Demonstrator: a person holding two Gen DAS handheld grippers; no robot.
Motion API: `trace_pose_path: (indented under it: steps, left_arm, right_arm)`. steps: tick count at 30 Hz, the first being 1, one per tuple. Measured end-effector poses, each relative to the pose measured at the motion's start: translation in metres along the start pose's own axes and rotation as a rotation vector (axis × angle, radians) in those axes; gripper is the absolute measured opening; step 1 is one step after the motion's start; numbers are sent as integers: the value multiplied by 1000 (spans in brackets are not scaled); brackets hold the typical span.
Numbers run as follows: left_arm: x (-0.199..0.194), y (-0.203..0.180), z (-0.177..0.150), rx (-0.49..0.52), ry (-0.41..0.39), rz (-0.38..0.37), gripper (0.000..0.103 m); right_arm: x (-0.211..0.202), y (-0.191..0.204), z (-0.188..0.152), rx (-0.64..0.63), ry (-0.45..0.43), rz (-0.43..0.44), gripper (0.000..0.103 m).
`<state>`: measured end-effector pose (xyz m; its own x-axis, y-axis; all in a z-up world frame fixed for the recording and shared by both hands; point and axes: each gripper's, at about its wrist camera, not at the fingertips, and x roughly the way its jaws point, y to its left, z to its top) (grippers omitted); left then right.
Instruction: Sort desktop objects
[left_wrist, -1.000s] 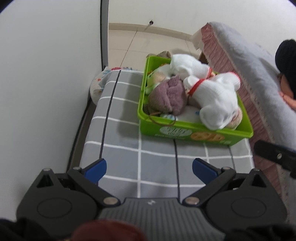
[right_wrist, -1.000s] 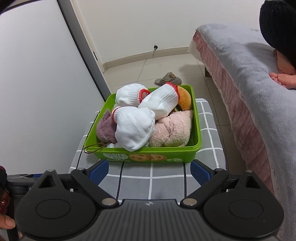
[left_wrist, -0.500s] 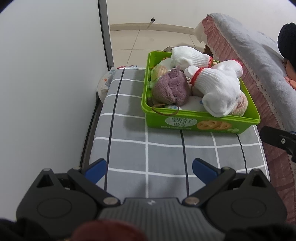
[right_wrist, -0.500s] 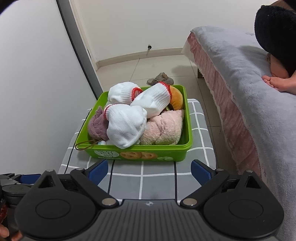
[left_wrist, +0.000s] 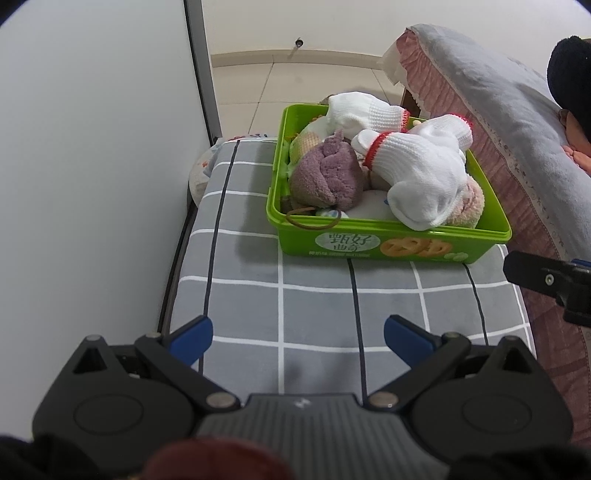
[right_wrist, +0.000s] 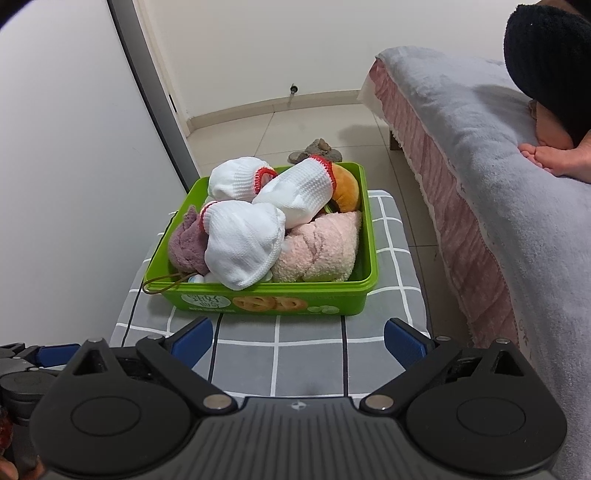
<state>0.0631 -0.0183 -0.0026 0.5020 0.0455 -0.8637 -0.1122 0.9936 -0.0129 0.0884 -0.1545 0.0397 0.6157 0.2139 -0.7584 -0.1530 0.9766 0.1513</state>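
Observation:
A green plastic box (left_wrist: 388, 247) (right_wrist: 273, 301) stands on a grey checked cushion (left_wrist: 314, 310) (right_wrist: 306, 347). It holds white socks with red cuffs (left_wrist: 421, 184) (right_wrist: 240, 247), a purple plush cloth (left_wrist: 325, 177) (right_wrist: 184, 243), a pink plush cloth (right_wrist: 317, 251) and an orange plush toy (right_wrist: 347, 188). A brown hair band (left_wrist: 314, 219) (right_wrist: 162, 284) hangs over the box's front left rim. My left gripper (left_wrist: 298, 334) is open and empty, above the cushion in front of the box. My right gripper (right_wrist: 298, 334) is open and empty, also in front of the box.
A white wall panel (left_wrist: 92, 166) (right_wrist: 74, 166) runs along the left. A bed with a grey blanket (left_wrist: 517, 122) (right_wrist: 498, 184) is on the right, with a person's bare foot (right_wrist: 554, 162) on it. A shoe (right_wrist: 314, 149) lies on the tiled floor behind the box.
Both grippers have drawn back from the box, which now looks farther away. More of the cushion shows in front of the box. Both grippers stay open.

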Motion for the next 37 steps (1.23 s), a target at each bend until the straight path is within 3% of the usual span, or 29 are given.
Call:
trace_pose_path:
  steps: [37]
  left_arm:
    - [0,-3,-2,3,3,-4,103]
  right_arm:
    - [3,-2,-3,0,16,-5,100]
